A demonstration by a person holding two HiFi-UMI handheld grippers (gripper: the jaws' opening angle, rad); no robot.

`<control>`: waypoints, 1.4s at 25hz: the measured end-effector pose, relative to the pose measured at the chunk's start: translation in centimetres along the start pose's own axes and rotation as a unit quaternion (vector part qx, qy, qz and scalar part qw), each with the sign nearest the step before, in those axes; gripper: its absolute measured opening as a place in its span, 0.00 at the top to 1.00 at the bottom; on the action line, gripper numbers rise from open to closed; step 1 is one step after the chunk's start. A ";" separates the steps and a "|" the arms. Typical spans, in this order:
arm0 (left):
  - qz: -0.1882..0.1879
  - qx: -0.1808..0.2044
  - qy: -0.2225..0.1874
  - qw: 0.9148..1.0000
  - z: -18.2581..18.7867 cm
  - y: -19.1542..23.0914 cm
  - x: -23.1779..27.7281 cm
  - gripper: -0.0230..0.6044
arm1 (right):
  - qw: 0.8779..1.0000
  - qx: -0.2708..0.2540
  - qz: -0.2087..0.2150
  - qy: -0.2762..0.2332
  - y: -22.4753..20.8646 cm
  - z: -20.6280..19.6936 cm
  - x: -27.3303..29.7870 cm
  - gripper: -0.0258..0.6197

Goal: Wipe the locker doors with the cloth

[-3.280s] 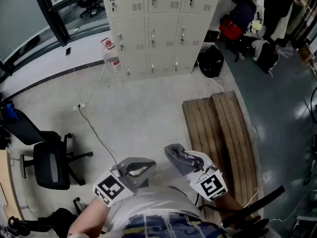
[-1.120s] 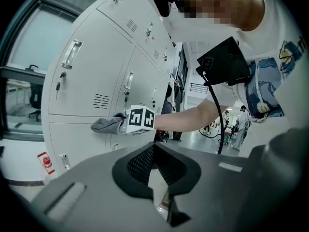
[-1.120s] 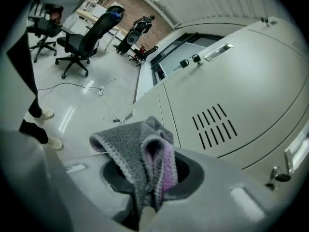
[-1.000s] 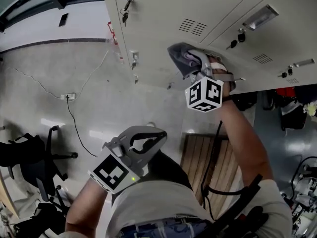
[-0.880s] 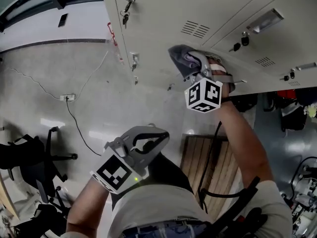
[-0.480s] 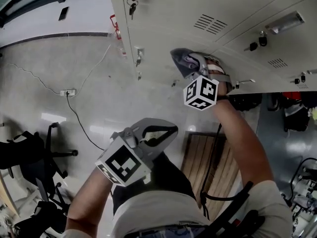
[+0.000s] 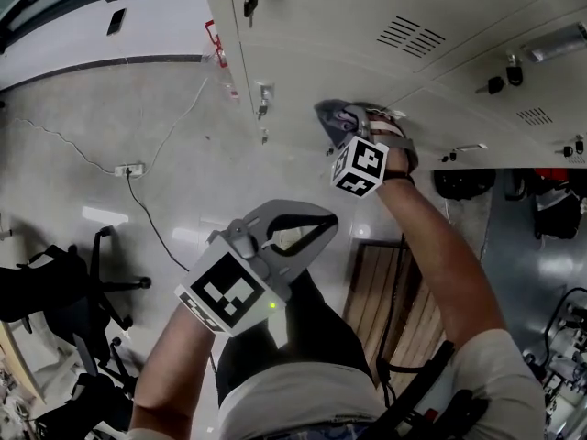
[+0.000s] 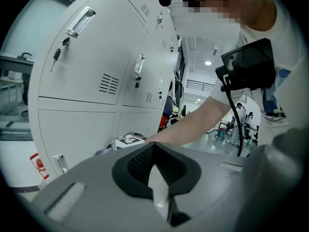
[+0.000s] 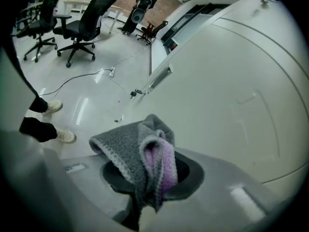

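At locker door (image 7: pixel 312 53) | right claw (image 9: pixel 148 174) grasps cloth (image 9: pixel 137 149) | left claw (image 8: pixel 153 151) clenched empty, well clear

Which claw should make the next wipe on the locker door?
Right. The right claw is shut on the cloth, held at the locker door. The left claw is shut on nothing and hangs low, off the door.

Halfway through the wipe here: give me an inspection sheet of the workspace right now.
Surface: locker doors, pale, no marks visible; keys hang in one lock.
Job's things: grey and purple cloth, bunched, at the door.
Clutter: water bottle beside the lockers; wooden pallet on the floor.
Grippers: right gripper shut on the cloth; left gripper shut, empty, held low.
Cables: cable runs over the floor from a power strip.
Surroundings: office chair at the person's left.
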State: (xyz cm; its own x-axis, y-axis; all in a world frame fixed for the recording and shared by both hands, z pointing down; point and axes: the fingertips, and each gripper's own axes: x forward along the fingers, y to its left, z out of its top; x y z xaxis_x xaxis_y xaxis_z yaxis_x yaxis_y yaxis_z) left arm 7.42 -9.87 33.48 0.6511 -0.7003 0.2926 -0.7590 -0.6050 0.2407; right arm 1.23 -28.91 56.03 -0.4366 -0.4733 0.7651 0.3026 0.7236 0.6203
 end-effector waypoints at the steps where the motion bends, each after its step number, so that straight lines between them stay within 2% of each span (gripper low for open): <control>1: 0.001 0.000 0.000 1.000 0.1 0.3 0.0 0.96 | 1.000 -0.002 0.005 0.005 0.5 -0.1 0.5 0.82; 16: 0.011 -0.017 -0.008 1.000 -0.7 3.4 -0.6 0.96 | 0.993 -0.049 0.072 0.085 6.8 -2.0 8.6 0.82; 23: 0.013 -0.019 -0.008 1.000 -1.0 4.5 -1.0 0.96 | 0.989 -0.024 0.113 0.095 9.5 -3.4 11.1 0.82; 27: 0.009 -0.014 -0.010 1.000 -1.1 4.6 -1.4 0.96 | 0.992 0.016 0.113 0.061 8.9 -2.7 8.5 0.82; 35: -0.003 -0.002 -0.011 1.000 -0.4 3.7 -2.4 0.96 | 0.997 0.057 0.039 -0.037 1.2 1.8 -5.9 0.82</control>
State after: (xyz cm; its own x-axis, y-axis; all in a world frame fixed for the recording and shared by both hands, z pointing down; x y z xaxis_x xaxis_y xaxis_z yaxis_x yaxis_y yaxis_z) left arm 3.04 -10.24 34.00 0.6554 -0.7050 0.2711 -0.7553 -0.6078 0.2453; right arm 2.64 -24.34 51.95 -0.4784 -0.3786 0.7923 0.2410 0.8110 0.5330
